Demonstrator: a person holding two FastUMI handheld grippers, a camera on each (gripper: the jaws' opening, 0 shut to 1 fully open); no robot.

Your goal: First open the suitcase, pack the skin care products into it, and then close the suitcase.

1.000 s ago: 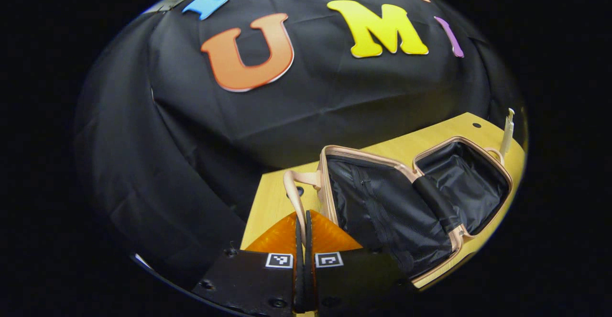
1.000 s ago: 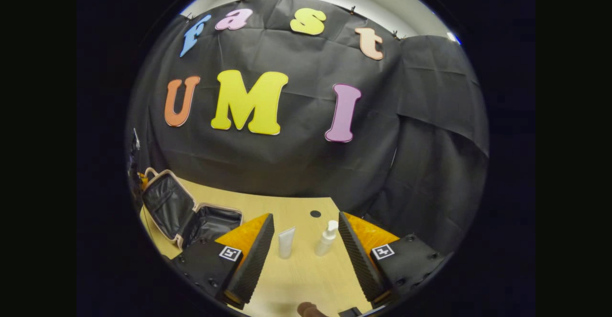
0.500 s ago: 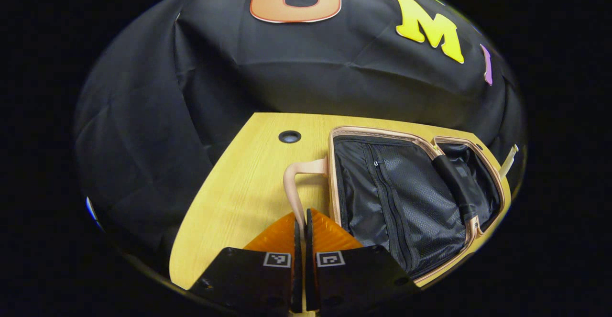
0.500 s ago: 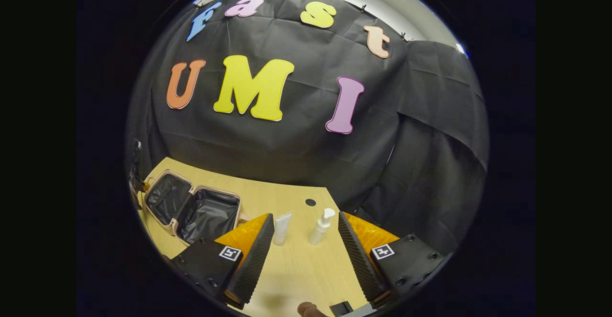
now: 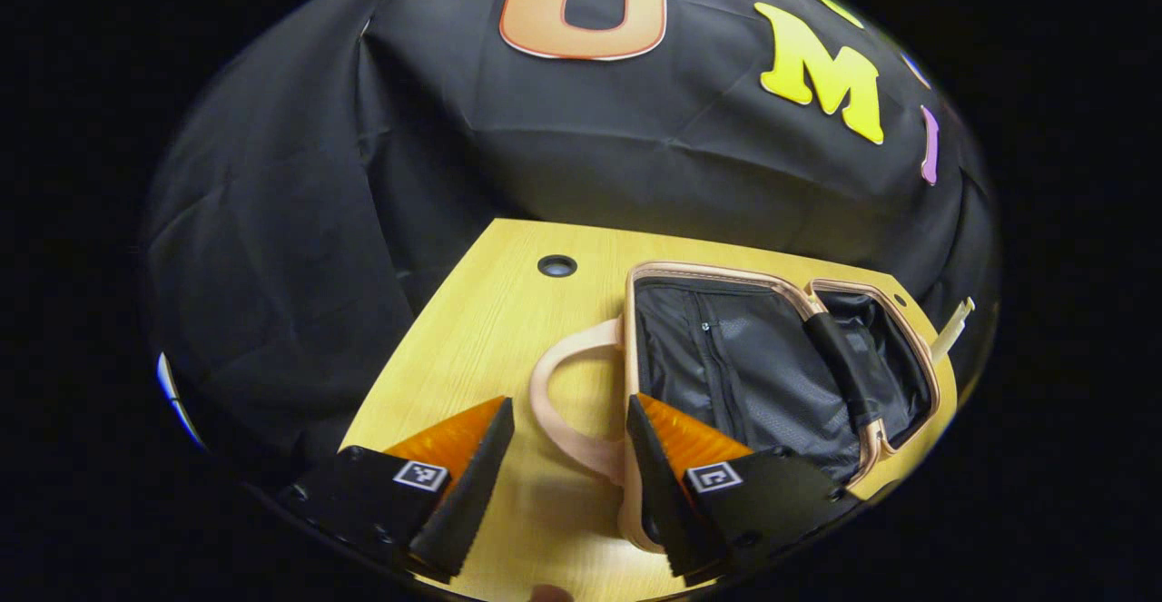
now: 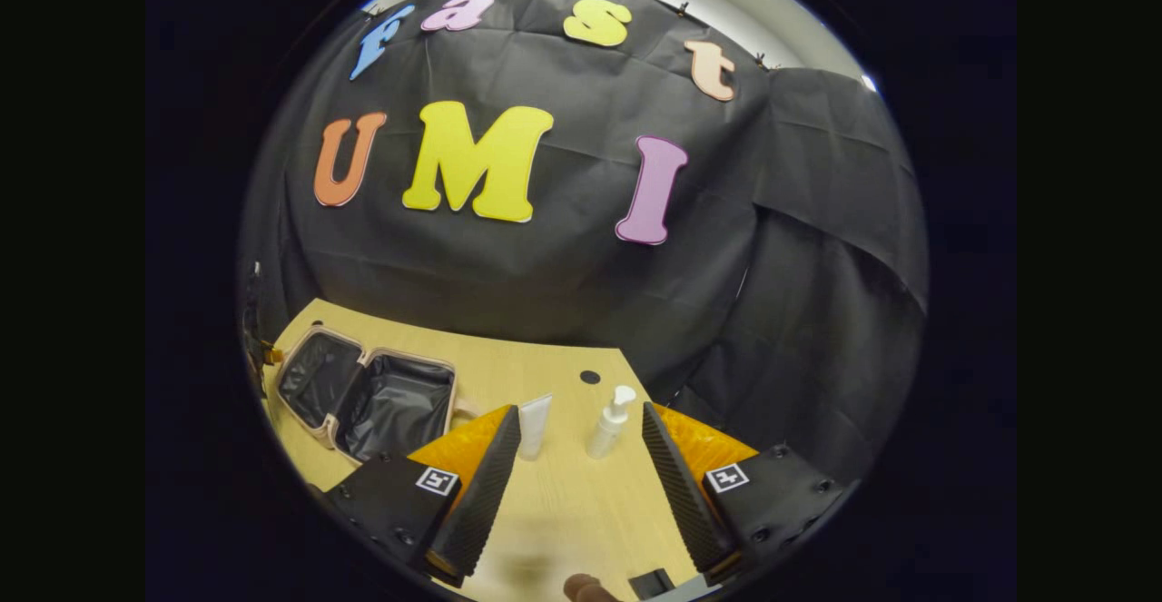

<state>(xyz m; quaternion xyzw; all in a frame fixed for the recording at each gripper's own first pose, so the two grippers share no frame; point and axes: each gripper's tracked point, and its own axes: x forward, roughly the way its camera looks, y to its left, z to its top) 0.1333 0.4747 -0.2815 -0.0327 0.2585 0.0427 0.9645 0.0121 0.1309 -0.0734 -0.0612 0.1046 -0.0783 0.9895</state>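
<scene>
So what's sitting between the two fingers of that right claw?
In the right gripper view, the open right claw frames bare table; farther ahead in the gap stand a white tube and a pump bottle.

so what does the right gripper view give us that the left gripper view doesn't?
Right gripper view: the white tube and pump bottle standing on the table, between the open right gripper.

Left gripper view: the suitcase handle lying between the open left gripper.

Both: the suitcase open flat, nothing packed.
</scene>
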